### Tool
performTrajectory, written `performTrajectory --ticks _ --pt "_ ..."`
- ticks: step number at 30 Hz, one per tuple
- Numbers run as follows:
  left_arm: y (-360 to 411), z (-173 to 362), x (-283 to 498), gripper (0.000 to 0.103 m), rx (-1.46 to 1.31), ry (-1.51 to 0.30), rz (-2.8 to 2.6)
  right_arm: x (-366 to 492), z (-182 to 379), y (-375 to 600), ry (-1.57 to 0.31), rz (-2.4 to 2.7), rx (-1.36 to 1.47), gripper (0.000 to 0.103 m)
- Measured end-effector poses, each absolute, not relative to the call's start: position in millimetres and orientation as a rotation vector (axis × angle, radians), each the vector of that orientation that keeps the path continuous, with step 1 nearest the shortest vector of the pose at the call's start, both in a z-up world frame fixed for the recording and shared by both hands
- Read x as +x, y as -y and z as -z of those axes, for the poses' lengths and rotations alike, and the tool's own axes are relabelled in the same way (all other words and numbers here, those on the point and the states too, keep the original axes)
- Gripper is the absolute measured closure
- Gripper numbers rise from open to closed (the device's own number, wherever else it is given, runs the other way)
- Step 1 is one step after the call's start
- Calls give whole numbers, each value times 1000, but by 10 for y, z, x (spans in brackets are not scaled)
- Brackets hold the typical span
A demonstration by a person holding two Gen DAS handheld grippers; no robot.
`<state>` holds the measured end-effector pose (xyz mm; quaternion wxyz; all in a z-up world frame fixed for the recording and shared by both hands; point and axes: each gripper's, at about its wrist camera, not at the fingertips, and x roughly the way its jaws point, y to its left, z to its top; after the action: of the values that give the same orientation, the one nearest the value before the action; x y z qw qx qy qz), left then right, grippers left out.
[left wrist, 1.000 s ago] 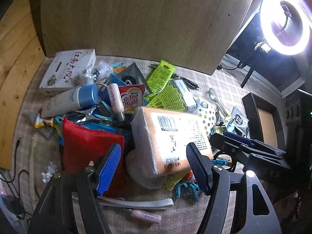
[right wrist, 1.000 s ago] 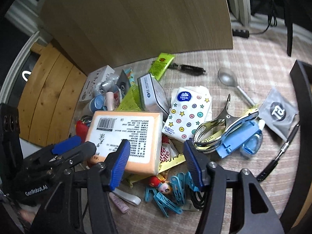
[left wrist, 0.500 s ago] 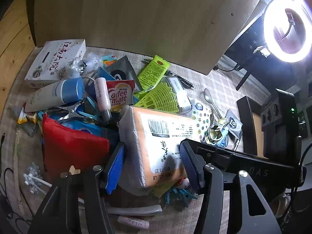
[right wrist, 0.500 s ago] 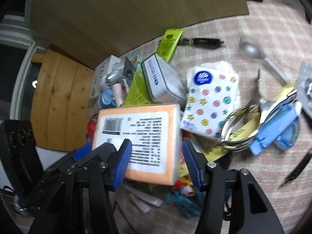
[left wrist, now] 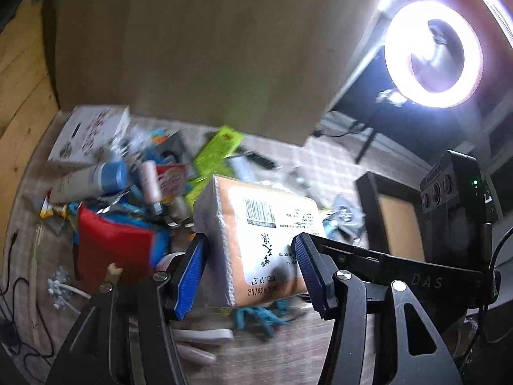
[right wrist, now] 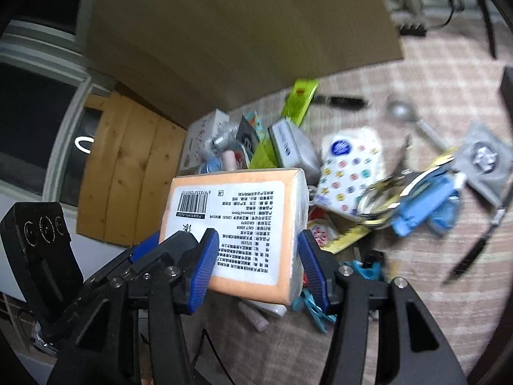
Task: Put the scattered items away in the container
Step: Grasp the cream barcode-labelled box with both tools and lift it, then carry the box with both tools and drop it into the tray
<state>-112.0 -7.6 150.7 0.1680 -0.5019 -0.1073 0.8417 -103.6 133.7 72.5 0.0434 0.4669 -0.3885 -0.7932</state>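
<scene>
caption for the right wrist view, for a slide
Both tongs grip an orange tissue pack above the cluttered table.

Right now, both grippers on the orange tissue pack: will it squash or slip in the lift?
Probably soft: the orange tissue pack is film-wrapped, so the pads may dent it. Likely light for its bulk, since the left gripper and right gripper each clamp one end and it sits clear of the clutter. The glossy wrap could slide, so tilt is the risk.

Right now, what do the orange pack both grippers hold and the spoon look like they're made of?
Orange pack: apparently soft tissues in glossy clear plastic film, judging by its sheen and a printed paper-like label. Spoon: probably metal, with a dull silver-grey bowl; blur leaves it uncertain.
</scene>
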Motion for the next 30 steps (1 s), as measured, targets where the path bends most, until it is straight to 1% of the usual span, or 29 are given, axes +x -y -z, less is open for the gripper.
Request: performTrajectory --ticks 4,7,16,17,19,20,23,26,30 --pt "-416 -1613 -1019 50 -1363 269 -2341 -622 -925 -1650 1204 2522 1391 51" --pt "-945 -1640 -908 50 -1322 216 -2259 -161 -1021 -1983 1240 2612 1374 51" --pt "-2687 -1644 -523 50 -1239 46 -1983 1402 -1099 -2971 1488 2867 1339 51" --pt "-2835 -1659 -458 49 -1237 29 -1961 1569 -1099 -3058 1520 2889 1333 51" --pt "-3098 -1658 -348 43 -1261 -21 -1917 1835 -1100 -3200 1570 2948 1324 51" --pt "-3219 -1644 -304 43 -1272 -51 -1895 1966 -1115 -3261 1591 3001 1317 51" --pt "-3361 -1672 -122 43 -1245 -134 -1875 2230 -1174 -3381 1582 3136 1310 51" --pt "-3267 -1727 -11 42 -1199 -186 -1889 2291 -1219 -3392 1513 3175 1313 51" --pt "-2971 -1711 -148 42 -1221 -145 -1918 2042 -1177 -3227 1386 3162 1367 51"
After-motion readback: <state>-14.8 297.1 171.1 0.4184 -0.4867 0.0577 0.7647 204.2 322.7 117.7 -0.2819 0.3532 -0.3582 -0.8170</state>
